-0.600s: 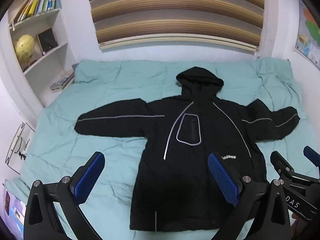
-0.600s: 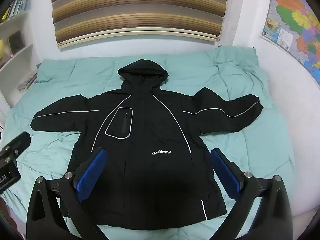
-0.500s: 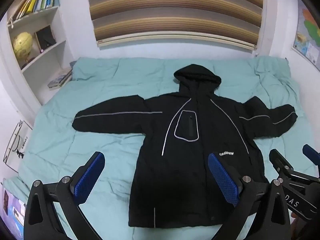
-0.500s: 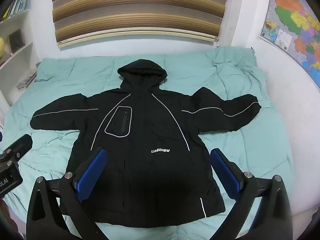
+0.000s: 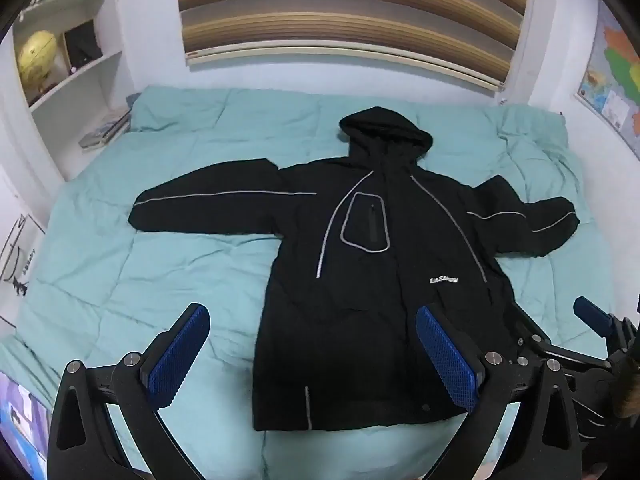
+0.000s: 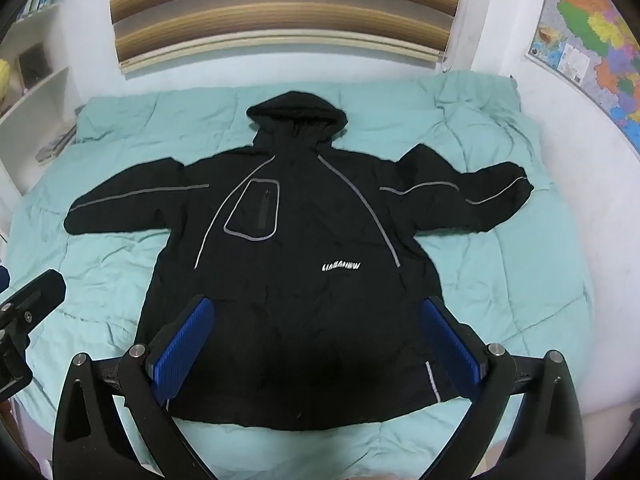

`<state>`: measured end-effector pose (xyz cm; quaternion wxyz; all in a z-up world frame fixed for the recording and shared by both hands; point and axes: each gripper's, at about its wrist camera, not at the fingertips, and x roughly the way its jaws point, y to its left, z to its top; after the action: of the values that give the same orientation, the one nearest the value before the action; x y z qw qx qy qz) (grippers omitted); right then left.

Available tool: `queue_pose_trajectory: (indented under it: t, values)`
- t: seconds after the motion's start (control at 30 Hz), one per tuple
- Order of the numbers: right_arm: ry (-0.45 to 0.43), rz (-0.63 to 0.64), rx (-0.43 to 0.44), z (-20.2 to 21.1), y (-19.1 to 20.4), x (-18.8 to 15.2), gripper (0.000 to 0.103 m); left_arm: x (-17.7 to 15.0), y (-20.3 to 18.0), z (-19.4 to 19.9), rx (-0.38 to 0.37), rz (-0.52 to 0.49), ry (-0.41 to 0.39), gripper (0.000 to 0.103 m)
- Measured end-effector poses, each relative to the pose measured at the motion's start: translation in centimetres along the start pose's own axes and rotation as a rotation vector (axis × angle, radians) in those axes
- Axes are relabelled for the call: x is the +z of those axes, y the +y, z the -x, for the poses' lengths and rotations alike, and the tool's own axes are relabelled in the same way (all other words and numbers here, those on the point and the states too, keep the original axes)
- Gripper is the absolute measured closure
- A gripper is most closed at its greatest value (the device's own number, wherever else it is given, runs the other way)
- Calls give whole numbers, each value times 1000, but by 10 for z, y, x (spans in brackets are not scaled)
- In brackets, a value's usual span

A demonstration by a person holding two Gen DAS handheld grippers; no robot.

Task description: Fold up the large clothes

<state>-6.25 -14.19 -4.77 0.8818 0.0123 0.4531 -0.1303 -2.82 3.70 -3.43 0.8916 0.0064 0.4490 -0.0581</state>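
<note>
A black hooded jacket (image 5: 372, 280) with grey piping lies flat, front up, on a teal quilt (image 5: 140, 280), sleeves spread to both sides and hood toward the wall. It also shows in the right wrist view (image 6: 296, 280). My left gripper (image 5: 312, 356) is open and empty, held above the jacket's lower left hem. My right gripper (image 6: 320, 348) is open and empty above the lower middle of the jacket. Neither touches the cloth. The right gripper also shows in the left wrist view (image 5: 560, 340).
The quilt (image 6: 500, 280) covers a bed against a white wall under a striped blind (image 5: 352, 12). A white bookshelf (image 5: 72, 80) with a globe stands at the left. A map (image 6: 592, 36) hangs on the right wall.
Both grippers have pulled back and up a little, so the jacket sits slightly higher and smaller in view. The jacket has not moved. Both stay open.
</note>
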Motion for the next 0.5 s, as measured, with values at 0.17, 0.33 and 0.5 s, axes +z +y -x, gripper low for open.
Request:
queue_pose_trajectory:
  t: [0.17, 0.33, 0.5]
  values:
    - [12, 0, 0, -5, 11, -2, 0, 0, 13, -5, -24, 6, 5, 0]
    - [23, 23, -6, -8, 27, -7, 0, -2, 25, -17, -67, 22, 48, 0]
    - [32, 24, -8, -9, 32, -10, 0, -4, 29, -16, -75, 11, 31, 0]
